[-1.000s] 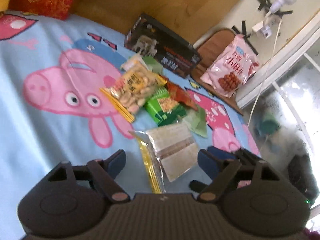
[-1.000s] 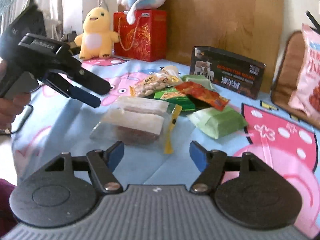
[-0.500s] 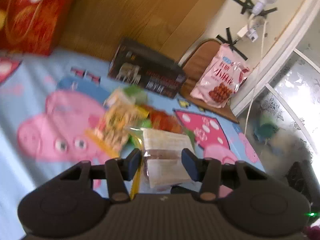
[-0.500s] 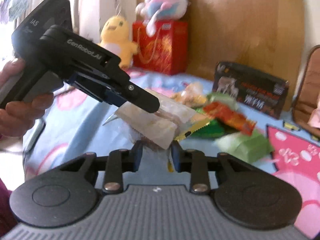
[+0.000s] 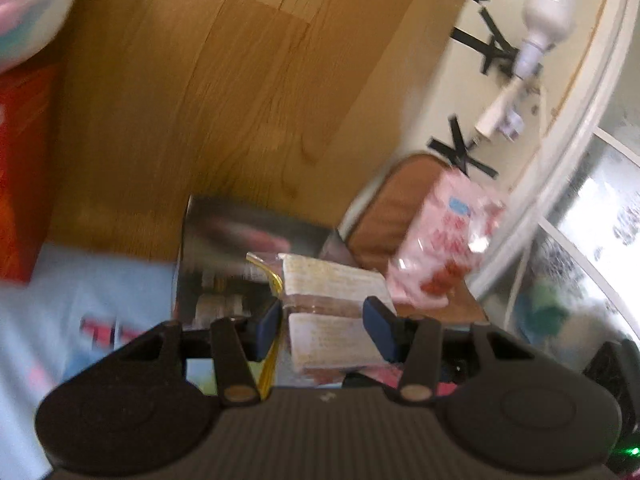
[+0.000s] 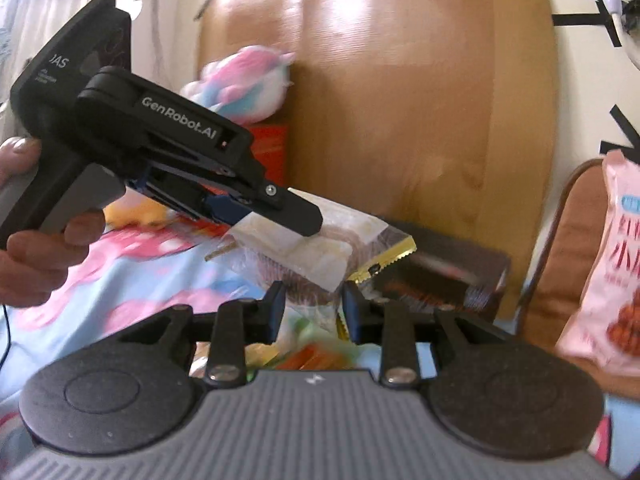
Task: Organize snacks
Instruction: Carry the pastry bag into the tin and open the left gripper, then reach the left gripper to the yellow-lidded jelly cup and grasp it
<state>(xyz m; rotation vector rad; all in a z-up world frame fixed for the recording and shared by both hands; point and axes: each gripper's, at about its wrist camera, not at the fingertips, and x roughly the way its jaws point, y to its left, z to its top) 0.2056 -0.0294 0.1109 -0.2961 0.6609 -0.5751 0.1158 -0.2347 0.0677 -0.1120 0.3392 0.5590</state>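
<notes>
Clear plastic wraps the thing in hand: a see-through packet of pale cake slices with a dark filling and a yellow serrated seal strip (image 6: 320,248), held up in the air above the bed and clear of it. Both tools have it. The left tool (image 5: 326,330) has its blue pads (image 5: 267,326) pressed against the two long sides of the packet, squeezing the slices between them. Seen from the right wrist, that same left tool (image 6: 276,216) reaches in from the left, gripped by a hand (image 6: 36,248), with its upper black finger lying over the top of the wrapper. The right tool (image 6: 314,310) pinches the packet's lower corner, dark pads closed on the film and the brownish filling. Neither set of jaws is spread.

Below lies the blue cartoon-print bedsheet (image 6: 132,280), with the rest of the snack pile showing only as a blur of green and orange wrappers (image 6: 304,354) under the right tool. Behind stand a dark rectangular printed box (image 6: 444,276) against the wooden headboard (image 5: 200,100), and a pink snack bag (image 5: 444,252) leaning on a brown cushioned chair (image 5: 384,204).

My reading is that the step is the carry: one packet lifted out of the pile, on its way to wherever it is to be sorted. The next move seems to call for both hands travelling together so the thin film does not tear or twist, then lowering it flat before either grip lets go. The destination is not visible here.
</notes>
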